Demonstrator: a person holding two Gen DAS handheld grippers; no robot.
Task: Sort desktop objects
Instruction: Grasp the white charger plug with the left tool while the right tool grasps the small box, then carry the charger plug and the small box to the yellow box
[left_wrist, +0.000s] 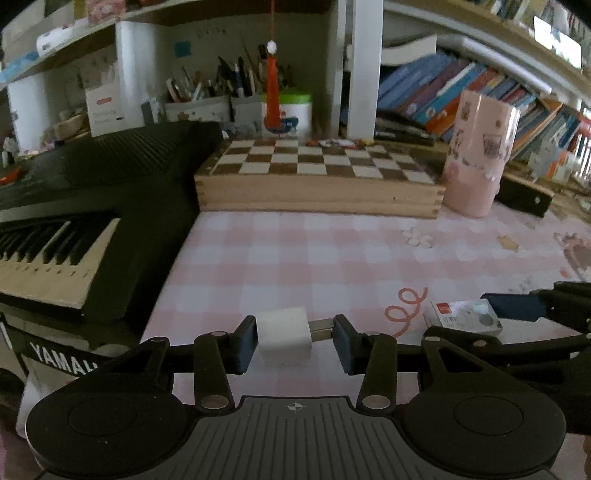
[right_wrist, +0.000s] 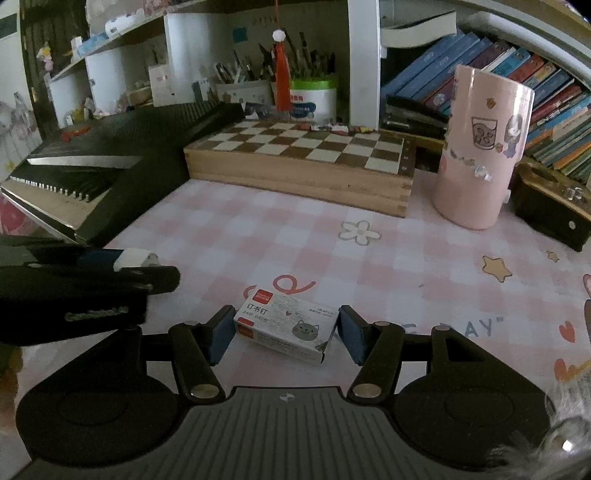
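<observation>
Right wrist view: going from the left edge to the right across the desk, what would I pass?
Black keyboard → wooden chessboard box → pink cylinder with stickers → dark wooden box at the right edge.

Pretty dim in here, flat daylight with a bluish cast and only soft shadows, so the black electronic keyboard (left_wrist: 92, 177) goes nearly featureless while the pink checked tablecloth (left_wrist: 314, 251) looks washed out and pale. Both wrist views are heavy fisheye, bending the white shelf boards (right_wrist: 517, 33) and the row of slanted books (left_wrist: 461, 88) into curves. Far corners smear, and everything's a bit soft and grainy.
</observation>
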